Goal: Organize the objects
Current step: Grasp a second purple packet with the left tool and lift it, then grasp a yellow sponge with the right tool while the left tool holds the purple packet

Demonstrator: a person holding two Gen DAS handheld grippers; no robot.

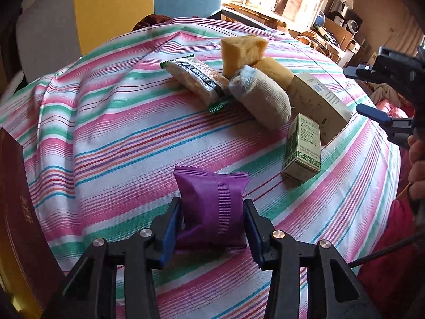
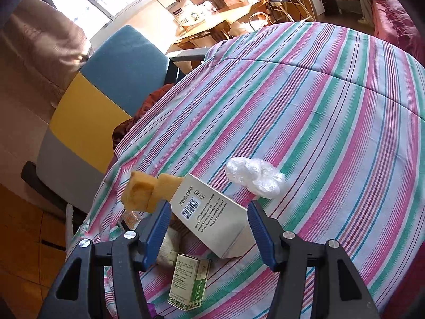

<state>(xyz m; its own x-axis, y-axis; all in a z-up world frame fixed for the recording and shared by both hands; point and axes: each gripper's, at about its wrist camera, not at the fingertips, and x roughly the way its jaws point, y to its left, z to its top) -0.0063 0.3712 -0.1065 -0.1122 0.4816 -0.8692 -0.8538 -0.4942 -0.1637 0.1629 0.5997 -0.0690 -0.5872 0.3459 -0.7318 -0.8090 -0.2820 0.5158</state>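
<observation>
Dark red box [image 1: 18,212] cut off by left edge, gold lettering too blurred to read. Rolled sock [image 2: 170,242] mostly hidden behind blue pad in right wrist view. Purple packet [image 2: 151,307] only a sliver at bottom edge there. Print on green box [image 1: 302,148] too small to read.

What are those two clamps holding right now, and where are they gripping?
The left gripper pinches the purple packet by its two side edges. The right gripper is open, holding nothing.
</observation>
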